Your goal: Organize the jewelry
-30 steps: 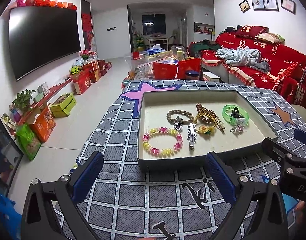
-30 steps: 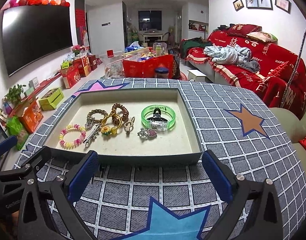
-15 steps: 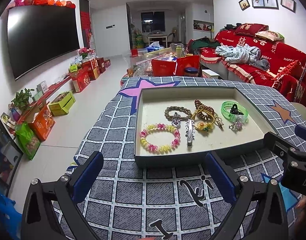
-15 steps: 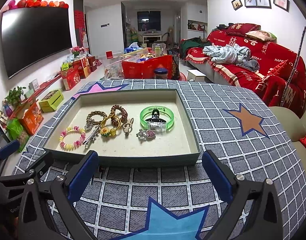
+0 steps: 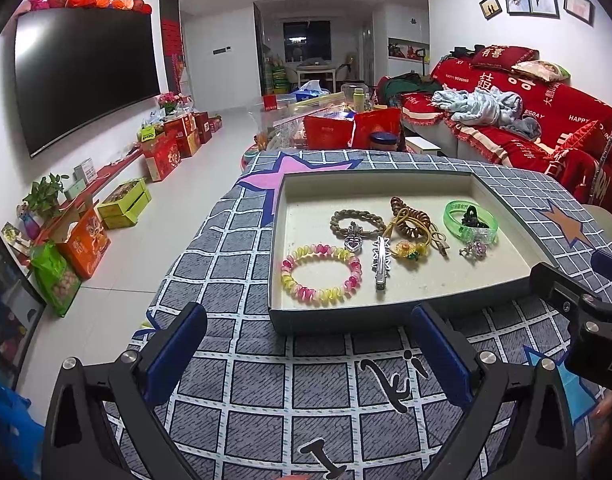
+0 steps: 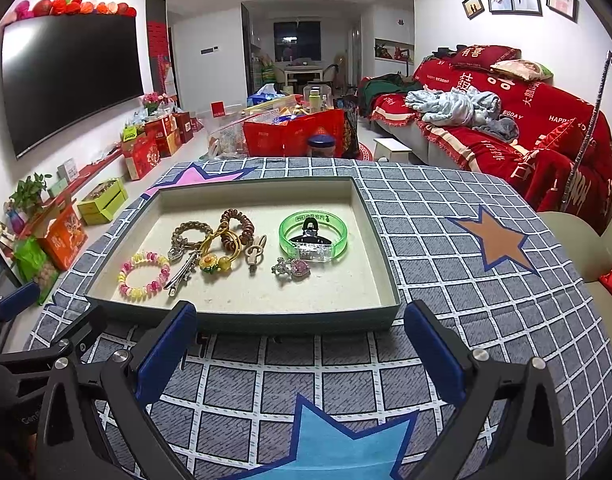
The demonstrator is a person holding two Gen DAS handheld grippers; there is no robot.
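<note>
Left gripper [image 5: 310,350] and right gripper [image 6: 300,346] both hover spread wide and empty before the tray's [image 6: 242,322] near wall. The tray holds, left to right: one pink-yellow bead bracelet [image 6: 144,273], one silver hair clip [image 6: 182,273], two braided or coiled ties, one green bangle [image 6: 313,233], one pink brooch [image 6: 292,268]. Compared with a second ago, the tray sits slightly closer in both views.
</note>
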